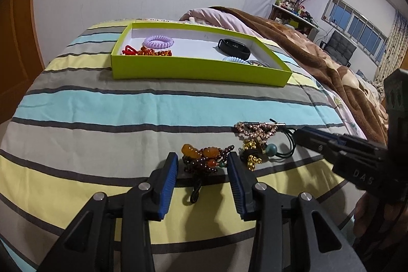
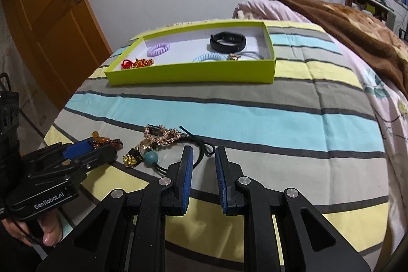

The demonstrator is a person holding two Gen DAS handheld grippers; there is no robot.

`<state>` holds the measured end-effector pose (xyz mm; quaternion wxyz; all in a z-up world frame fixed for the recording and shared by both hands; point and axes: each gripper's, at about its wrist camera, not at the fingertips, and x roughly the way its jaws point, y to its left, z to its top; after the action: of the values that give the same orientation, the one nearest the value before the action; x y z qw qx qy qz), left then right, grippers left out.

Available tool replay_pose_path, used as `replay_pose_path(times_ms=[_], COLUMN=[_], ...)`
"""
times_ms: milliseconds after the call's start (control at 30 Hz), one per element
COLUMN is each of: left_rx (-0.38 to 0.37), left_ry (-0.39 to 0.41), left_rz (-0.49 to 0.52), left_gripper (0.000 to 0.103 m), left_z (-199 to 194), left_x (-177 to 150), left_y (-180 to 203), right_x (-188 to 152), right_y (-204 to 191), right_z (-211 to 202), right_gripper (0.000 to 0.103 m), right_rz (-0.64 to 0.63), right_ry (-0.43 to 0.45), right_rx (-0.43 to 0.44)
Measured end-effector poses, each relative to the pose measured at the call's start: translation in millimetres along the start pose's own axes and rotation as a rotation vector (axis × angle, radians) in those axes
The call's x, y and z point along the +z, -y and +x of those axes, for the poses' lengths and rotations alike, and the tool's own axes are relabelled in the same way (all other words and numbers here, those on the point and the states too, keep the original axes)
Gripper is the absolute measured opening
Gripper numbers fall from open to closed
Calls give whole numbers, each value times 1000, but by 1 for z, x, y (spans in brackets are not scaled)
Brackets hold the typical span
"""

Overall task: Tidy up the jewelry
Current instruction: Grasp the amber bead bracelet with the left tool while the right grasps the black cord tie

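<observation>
Lying on a striped bed cover [image 1: 102,103], the loose jewelry sits in a small heap near the bed's near edge, while a lime-green box [image 1: 199,69] rests further back toward the pillow end. The left tongs [image 1: 202,164] stand wide apart on either side of a dark beaded bracelet [image 1: 204,159] with amber stones; the blue pads flank it without pressing on it. Just beside that bracelet lie a gold rhinestone hair clip [image 1: 256,129], a cluster of small gold bells [image 1: 252,157] and a black hair tie [image 2: 201,149] carrying a teal bead [image 2: 151,157]. The right tongs [image 2: 203,157] are parted a little, with the knotted loop of the hair tie lying in the gap between the pads; whether either pad touches it I cannot tell. Inside the box are a lilac coil hair tie [image 2: 158,49] and a red-orange beaded piece [image 2: 137,63] toward its left end, a black wristband [image 2: 228,41] and a pale blue coil hair tie [image 2: 207,57] toward its right end. A hand [image 2: 48,231] grips the left tongs' handle
</observation>
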<state>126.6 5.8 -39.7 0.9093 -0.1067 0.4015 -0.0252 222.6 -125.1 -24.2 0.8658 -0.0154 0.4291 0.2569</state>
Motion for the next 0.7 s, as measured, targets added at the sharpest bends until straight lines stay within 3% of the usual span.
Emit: replay_pose_path(times_ms=[133, 300, 367, 467, 700], left_rx=[6, 28, 37, 43, 47], left_ry=[-2, 6, 14, 18, 29], left_rz=[-2, 14, 16, 15, 12], left_gripper=[40, 28, 27, 27, 27], left_z=[1, 1, -2, -5, -12], left_x=[1, 1, 1, 0, -2], left_y=[0, 3, 2, -1, -7], right_x=[0, 0, 0, -2, -9], right_y=[-8, -15, -15, -14, 7], right_z=[10, 14, 13, 11, -4], right_gripper=[18, 18, 6, 1, 1], right_rz=[-27, -67, -76, -79, -17], right_ry=[-40, -50, -53, -55, -39], right_rx=[-7, -71, -105, -126, -192])
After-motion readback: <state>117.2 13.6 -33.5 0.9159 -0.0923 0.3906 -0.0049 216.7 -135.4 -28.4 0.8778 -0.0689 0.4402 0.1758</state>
